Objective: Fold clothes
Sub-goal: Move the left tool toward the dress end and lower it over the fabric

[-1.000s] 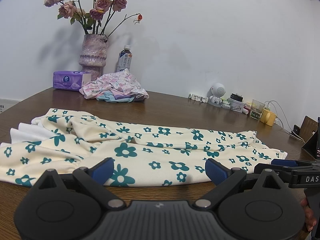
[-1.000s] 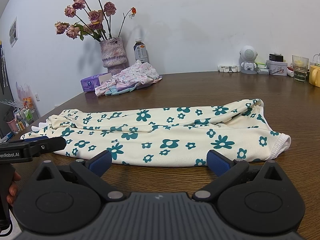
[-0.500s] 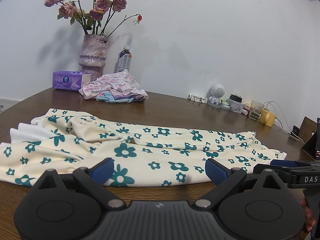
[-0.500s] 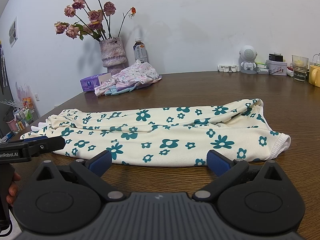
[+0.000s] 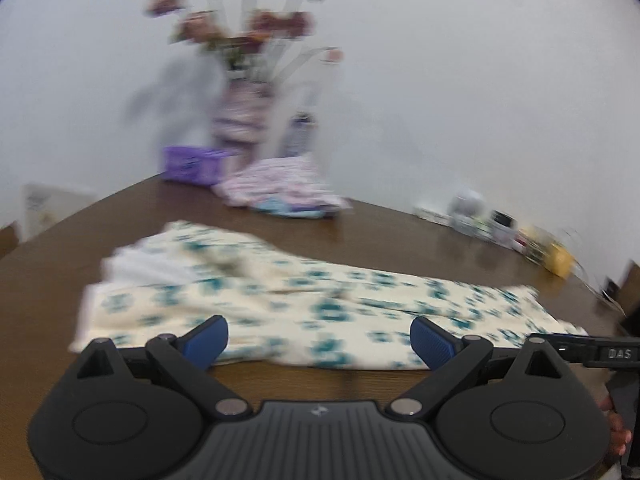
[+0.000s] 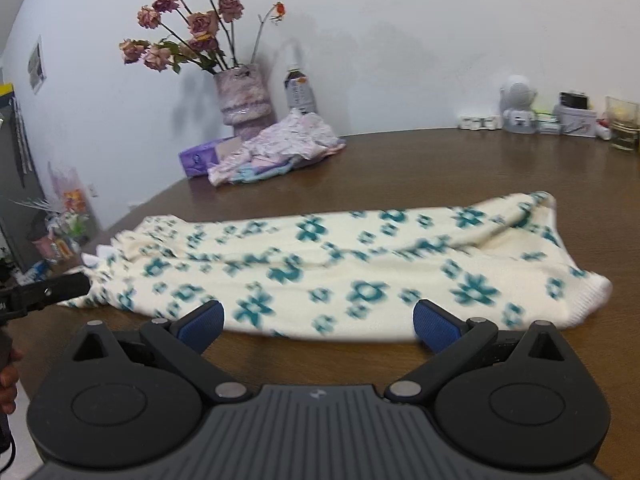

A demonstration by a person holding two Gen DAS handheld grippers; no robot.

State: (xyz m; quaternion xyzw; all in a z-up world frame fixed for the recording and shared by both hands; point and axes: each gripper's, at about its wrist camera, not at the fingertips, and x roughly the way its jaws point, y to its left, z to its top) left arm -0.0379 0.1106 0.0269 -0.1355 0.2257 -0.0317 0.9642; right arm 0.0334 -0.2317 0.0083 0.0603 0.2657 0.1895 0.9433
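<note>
The flowered garment (image 6: 340, 264) lay soft and limp on the surface (image 6: 480, 168), best pinched at its hems, while both the left gripper (image 5: 319, 340) and right gripper (image 6: 318, 322) held jaws wide apart, empty.

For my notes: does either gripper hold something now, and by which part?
Nothing is held. The left gripper and right gripper are both open, short of the floral garment.

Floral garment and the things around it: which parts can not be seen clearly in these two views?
- Left wrist view: motion blur smears the floral garment, vase and bottle.
- Right wrist view: bottle label too small to read.
- Right wrist view: the left tongs are cut by the left edge.
- Both views: the tool body hides the table's near edge.
</note>
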